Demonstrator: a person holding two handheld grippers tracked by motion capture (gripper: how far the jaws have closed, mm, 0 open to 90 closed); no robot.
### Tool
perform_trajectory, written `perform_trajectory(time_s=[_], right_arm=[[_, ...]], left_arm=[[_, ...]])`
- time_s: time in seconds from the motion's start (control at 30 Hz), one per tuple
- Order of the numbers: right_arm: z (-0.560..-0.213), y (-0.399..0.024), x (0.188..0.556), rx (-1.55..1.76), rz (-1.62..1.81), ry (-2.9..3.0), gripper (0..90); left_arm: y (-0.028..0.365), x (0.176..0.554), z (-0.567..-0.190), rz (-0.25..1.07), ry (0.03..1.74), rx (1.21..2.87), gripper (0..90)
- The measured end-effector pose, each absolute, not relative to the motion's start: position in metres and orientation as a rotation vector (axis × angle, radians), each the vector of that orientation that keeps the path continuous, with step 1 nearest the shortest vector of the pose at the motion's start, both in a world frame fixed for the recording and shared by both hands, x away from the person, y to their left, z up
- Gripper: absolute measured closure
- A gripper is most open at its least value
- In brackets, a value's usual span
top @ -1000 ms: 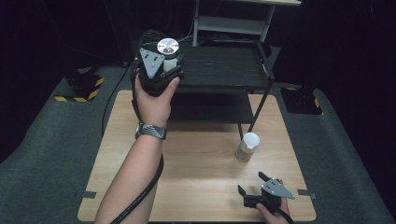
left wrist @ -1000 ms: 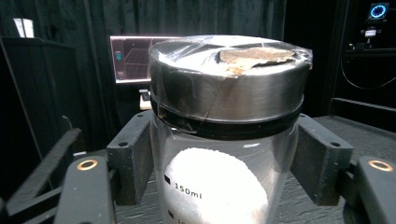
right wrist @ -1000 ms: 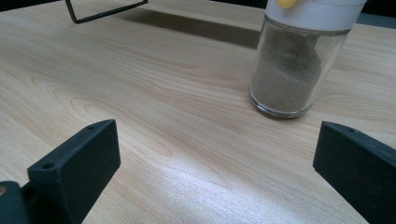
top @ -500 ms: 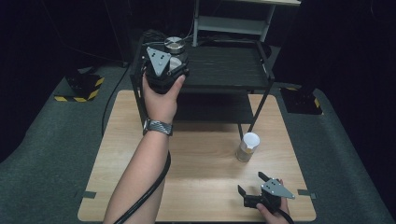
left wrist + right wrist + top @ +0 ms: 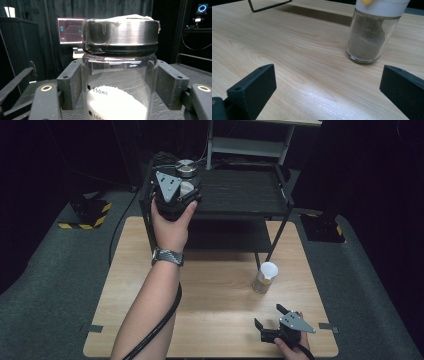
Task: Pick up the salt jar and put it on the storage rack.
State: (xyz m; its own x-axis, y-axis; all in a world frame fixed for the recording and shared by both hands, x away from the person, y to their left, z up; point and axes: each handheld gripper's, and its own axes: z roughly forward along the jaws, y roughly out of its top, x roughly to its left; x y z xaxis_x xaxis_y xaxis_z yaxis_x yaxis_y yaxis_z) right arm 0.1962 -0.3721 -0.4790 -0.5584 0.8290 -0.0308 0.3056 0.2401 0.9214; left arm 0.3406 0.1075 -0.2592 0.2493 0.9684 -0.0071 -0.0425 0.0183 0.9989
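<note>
The left hand-held gripper (image 5: 183,190) is clamped on a clear jar (image 5: 119,82), both black jaws pressed flat against its glass sides in the left gripper view. The jar has a metal lid (image 5: 121,32) with a wrinkled film or tape over its top, printed volume marks, and white powder (image 5: 116,103) in its lower part. Its base is cut off by the bottom edge of that view, so whether it rests on the shelf or hangs just above cannot be told.

In the high view the jar sits at the near left corner of the black rack (image 5: 240,190), on its top shelf; the grey plate and the hand (image 5: 170,220) cover nearly all of it, leaving only the lid (image 5: 186,168) plain.

The right hand-held gripper (image 5: 272,322) lies low at the near right edge of the tabletop (image 5: 215,290), its jaws spread wide with bare wood between them. The hand holding it is mostly cut off by the lower edge of the high view.

A spice jar (image 5: 372,32) with tan contents and a white cap stands on the tabletop ahead of the right jaws, well apart from them. The top of its cap is cropped in the right gripper view.
</note>
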Motion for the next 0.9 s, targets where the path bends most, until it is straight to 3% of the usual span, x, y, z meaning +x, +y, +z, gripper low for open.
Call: perform_trajectory(time_s=[0.27, 0.9], right_arm=[[-0.479, -0.373, 0.197, 1.036, 1.305, 1.99, 0.3], [-0.479, -0.373, 0.196, 1.033, 1.3, 1.993, 0.3]], left_arm=[[0.107, 0.34, -0.261, 1.019, 1.004, 1.261, 29.7], [0.106, 0.328, -0.261, 1.056, 0.997, 1.28, 4.6]])
